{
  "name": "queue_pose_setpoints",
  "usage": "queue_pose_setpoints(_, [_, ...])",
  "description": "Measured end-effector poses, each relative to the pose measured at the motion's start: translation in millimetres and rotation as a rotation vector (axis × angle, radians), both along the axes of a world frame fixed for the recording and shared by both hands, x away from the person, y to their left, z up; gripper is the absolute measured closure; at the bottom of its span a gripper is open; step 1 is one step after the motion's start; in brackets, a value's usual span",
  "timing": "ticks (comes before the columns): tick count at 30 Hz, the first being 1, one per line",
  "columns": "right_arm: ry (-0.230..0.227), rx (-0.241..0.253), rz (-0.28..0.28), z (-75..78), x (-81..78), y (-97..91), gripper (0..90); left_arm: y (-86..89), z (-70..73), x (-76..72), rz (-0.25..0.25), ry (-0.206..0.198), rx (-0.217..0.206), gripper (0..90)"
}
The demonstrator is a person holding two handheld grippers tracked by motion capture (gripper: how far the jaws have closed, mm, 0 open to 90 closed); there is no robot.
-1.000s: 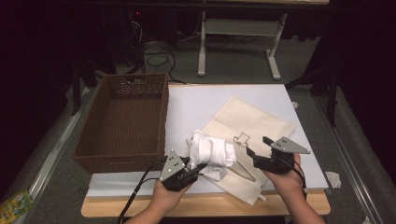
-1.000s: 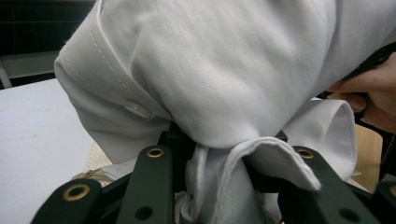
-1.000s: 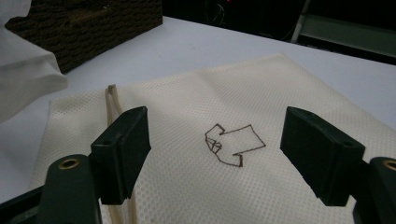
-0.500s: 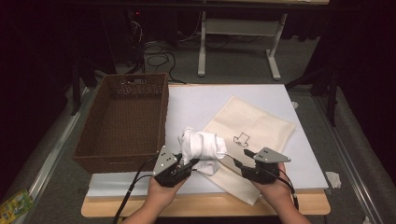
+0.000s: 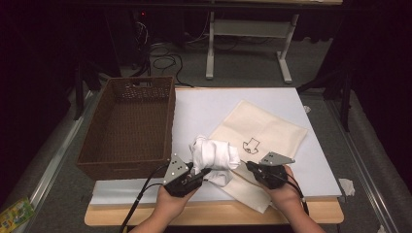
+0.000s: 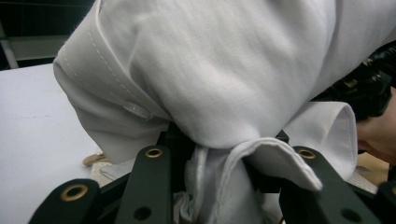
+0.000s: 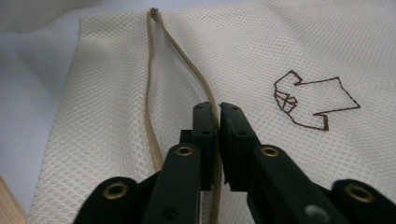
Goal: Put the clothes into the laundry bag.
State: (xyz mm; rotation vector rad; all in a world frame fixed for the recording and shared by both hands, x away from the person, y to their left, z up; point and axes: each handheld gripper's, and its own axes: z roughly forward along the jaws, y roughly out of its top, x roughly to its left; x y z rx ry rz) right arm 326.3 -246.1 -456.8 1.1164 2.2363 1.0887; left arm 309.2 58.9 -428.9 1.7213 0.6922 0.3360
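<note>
A bundled white garment (image 5: 214, 155) lies at the table's front, partly on a cream mesh bag (image 5: 272, 131). My left gripper (image 5: 206, 172) is shut on the garment's lower folds. In the left gripper view the white cloth (image 6: 224, 60) drapes over the jaws and hides their tips, which belong to the left gripper (image 6: 219, 154). My right gripper (image 5: 248, 165) is shut on the bag's zipper edge. In the right gripper view the right gripper (image 7: 218, 109) pinches the tan zipper (image 7: 154, 93) beside the slightly gaping opening. A brown embroidered shirt outline (image 7: 310, 100) marks the mesh.
A brown wicker basket (image 5: 128, 121) stands empty at the table's left. A pale mat (image 5: 214, 104) covers the wooden table. Cables and a desk frame (image 5: 243, 43) lie on the floor beyond the far edge.
My right gripper has moved left to the bag's near edge and now pinches the zipper. The left hand shifted slightly, still holding the garment.
</note>
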Motion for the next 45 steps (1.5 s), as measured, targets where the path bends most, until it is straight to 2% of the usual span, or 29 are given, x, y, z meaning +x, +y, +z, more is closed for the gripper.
queue_pose_setpoints(4, [0.001,0.046,-0.007,3.5,2.6,-4.2,87.6,-18.4,-10.5,-4.0,-0.05,0.013,0.048,65.4])
queue_pose_setpoints(8, [-0.019,0.075,-0.02,7.7,2.6,-5.7,87.4,-33.3,-19.7,-3.4,-0.069,0.018,0.079,65.4])
queue_pose_setpoints(11, [-0.038,0.09,-0.021,11.2,1.2,-5.6,87.7,-42.0,-29.8,-1.9,-0.076,0.003,0.142,65.4])
queue_pose_setpoints(12, [-0.047,0.097,-0.021,12.5,1.0,-6.3,88.0,-43.8,-33.1,-0.9,-0.077,0.009,0.164,65.4])
queue_pose_setpoints(19, [-0.106,0.172,-0.055,27.9,-2.8,-16.7,88.6,-50.2,-42.8,6.7,-0.07,0.07,0.219,65.5])
queue_pose_setpoints(21, [-0.124,0.18,-0.056,31.3,-5.2,-16.1,88.6,-52.9,-42.8,8.3,-0.07,0.08,0.24,65.5])
queue_pose_setpoints(24, [-0.156,0.181,-0.047,36.6,-9.4,-13.1,88.6,-58.8,-42.4,12.1,-0.086,0.113,0.3,65.4])
queue_pose_setpoints(27, [-0.179,0.182,-0.032,41.1,-13.0,-8.9,88.6,-65.7,-38.1,20.8,-0.086,0.174,0.331,64.6])
queue_pose_setpoints(29, [-0.189,0.188,-0.023,42.5,-14.3,-6.6,88.6,-70.3,-35.0,25.7,-0.079,0.196,0.342,64.1])
queue_pose_setpoints(31, [-0.197,0.185,-0.015,43.7,-15.7,-5.8,88.6,-73.1,-31.1,30.6,-0.067,0.207,0.335,63.8])
queue_pose_setpoints(33, [-0.205,0.191,-0.013,45.0,-16.8,-5.9,88.6,-75.0,-26.3,38.0,-0.038,0.235,0.29,63.7])
queue_pose_setpoints(35, [-0.215,0.202,-0.016,47.1,-17.4,-7.1,88.7,-77.4,-23.7,42.4,-0.013,0.242,0.272,63.6])
queue_pose_setpoints(37, [-0.226,0.207,-0.016,48.5,-17.7,-7.8,88.7,-82.2,-25.4,44.6,-0.001,0.237,0.314,63.7])
queue_pose_setpoints(38, [-0.235,0.203,-0.016,49.1,-18.1,-8.0,88.7,-85.9,-28.3,46.4,0.012,0.236,0.355,63.6])
queue_pose_setpoints(39, [-0.234,0.207,-0.018,49.4,-18.9,-7.9,88.7,-88.8,-31.6,48.1,0.016,0.243,0.374,63.5])
queue_pose_setpoints(43, [-0.242,0.196,-0.01,49.9,-20.9,-5.6,88.6,-92.4,-34.1,50.8,0.025,0.246,0.339,60.8])
queue_pose_setpoints(45, [-0.245,0.185,-0.005,48.9,-20.3,-6.0,88.6,-90.4,-34.8,50.9,0.012,0.224,0.298,55.7])
